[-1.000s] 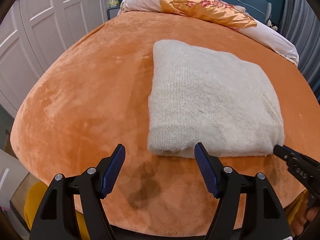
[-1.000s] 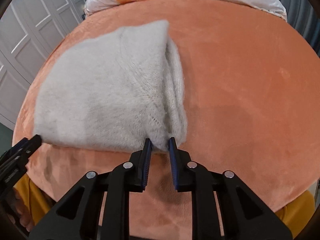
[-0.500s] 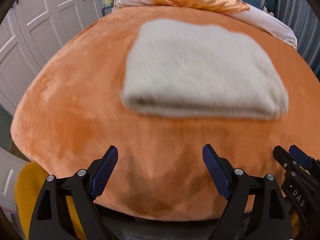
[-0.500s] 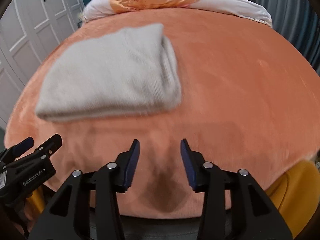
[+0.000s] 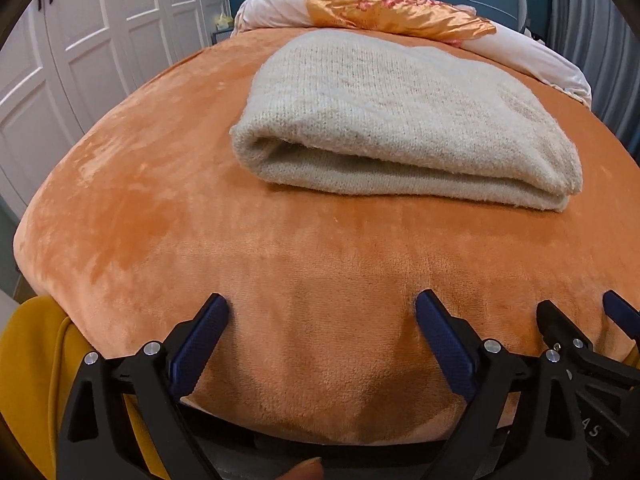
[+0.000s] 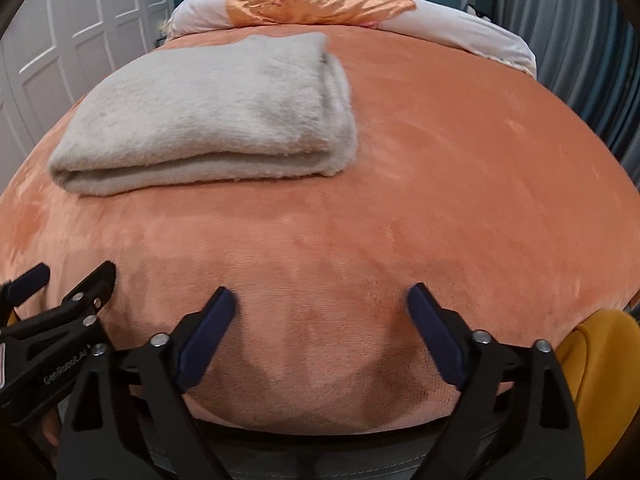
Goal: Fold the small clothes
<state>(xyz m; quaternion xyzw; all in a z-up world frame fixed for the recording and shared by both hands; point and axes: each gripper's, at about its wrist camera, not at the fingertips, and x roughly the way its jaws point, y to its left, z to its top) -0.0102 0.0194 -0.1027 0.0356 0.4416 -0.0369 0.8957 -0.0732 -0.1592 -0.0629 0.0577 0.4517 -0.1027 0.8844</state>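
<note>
You are backing both hand-held grippers, left (image 5: 322, 322) and right (image 6: 320, 312), off the folded sweater (image 5: 404, 120); jaws have just been opening, empty, so this fold looks finished.

Both views are evenly and fairly brightly lit by soft indoor light with a warm cast. The orange blanket (image 5: 160, 200) shows pale sheen patches on its left side. Soft dark shadows lie on the blanket just beneath each tool. The satin pillow cover (image 5: 392, 8) carries small bright glints. The left wrist view is sharp: the knit of the folded sweater (image 5: 400, 112) reads clearly. In the right wrist view the sweater (image 6: 216, 120) looks smeared and soft. Fisheye distortion bulges the bed into a dome, bends the wardrobe doors (image 5: 100, 40), and leaves black corners.
</note>
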